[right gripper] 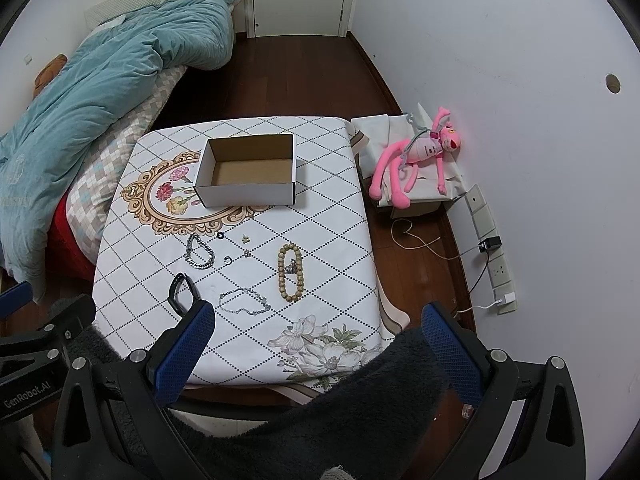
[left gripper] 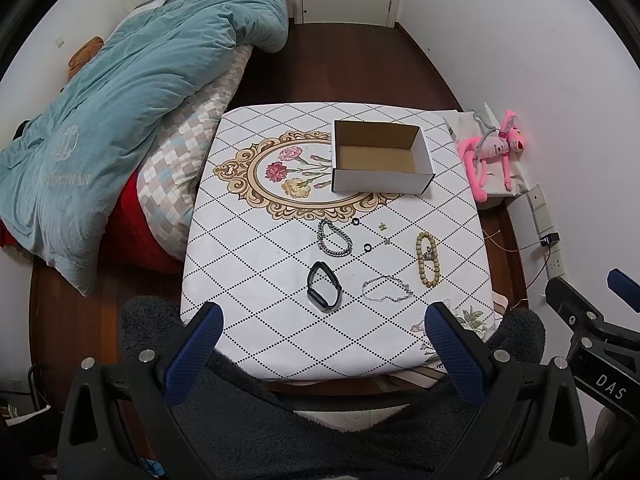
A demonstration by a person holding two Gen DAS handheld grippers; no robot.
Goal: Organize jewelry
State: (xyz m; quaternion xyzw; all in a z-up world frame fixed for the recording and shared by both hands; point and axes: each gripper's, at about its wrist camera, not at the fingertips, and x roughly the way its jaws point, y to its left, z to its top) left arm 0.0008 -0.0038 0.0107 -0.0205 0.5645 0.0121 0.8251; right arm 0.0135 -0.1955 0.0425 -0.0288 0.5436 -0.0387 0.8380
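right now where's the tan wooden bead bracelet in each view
Left wrist view: the tan wooden bead bracelet lies right of centre on the tablecloth, toward the table's right edge.
Right wrist view: the bracelet lies near the picture's centre, right of the thin silver chain.
Shared landmark: the open white cardboard box sits farther back on the table in both.

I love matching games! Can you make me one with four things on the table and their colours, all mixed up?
Things:
1. thin rubber wristband
2. round-beaded wooden bracelet
3. open cardboard box's outside
4. chunky metal chain bracelet

Colours:
A. silver
B. white
C. black
D. tan

Pairs: 1-C, 2-D, 3-B, 4-A
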